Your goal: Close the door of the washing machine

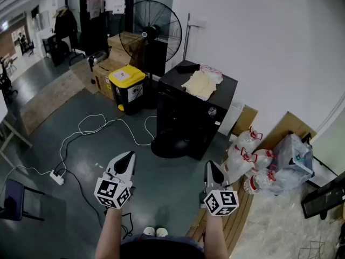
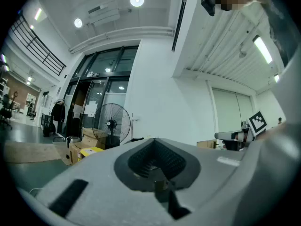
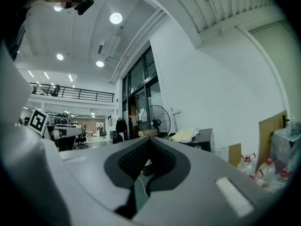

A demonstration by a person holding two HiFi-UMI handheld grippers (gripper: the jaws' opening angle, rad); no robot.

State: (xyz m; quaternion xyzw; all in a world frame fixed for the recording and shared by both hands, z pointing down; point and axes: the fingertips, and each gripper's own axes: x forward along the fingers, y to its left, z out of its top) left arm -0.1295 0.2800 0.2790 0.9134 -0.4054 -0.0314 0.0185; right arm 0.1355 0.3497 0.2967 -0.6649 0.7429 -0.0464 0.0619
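1. A person holds two grey tongs level above a grey-green floor. The left tongs (image 1: 128, 156) are pressed together with nothing between them, and the right tongs (image 1: 211, 165) are likewise pressed together and empty.
2. Each pair carries a white cube printed with black square markers, the left cube (image 1: 113, 192) and the right cube (image 1: 221, 201). The markers are patterns, not words.
3. A black front-loading washing machine (image 1: 188, 109) stands ahead of the tongs, roughly between them and well apart from both, against a white wall. Its round dark door (image 1: 168, 143) hangs open off the front, on the side facing the tongs.
4. A crumpled pale-yellow cloth (image 1: 200, 84) lies on the machine's top.
5. Beyond the left tongs stands a black bin with a yellow lid (image 1: 127, 85). The lid bears a white label whose print is too small to read. Brown cardboard boxes (image 1: 108, 69) and a black pedestal fan (image 1: 153, 32) stand near it.
6. A white cable (image 1: 97, 125) loops across the floor ahead of the left tongs and ends at a white power strip (image 1: 56, 177) to their left.
7. Clear plastic jugs with red handles (image 1: 252, 161) cluster just right of the right tongs.
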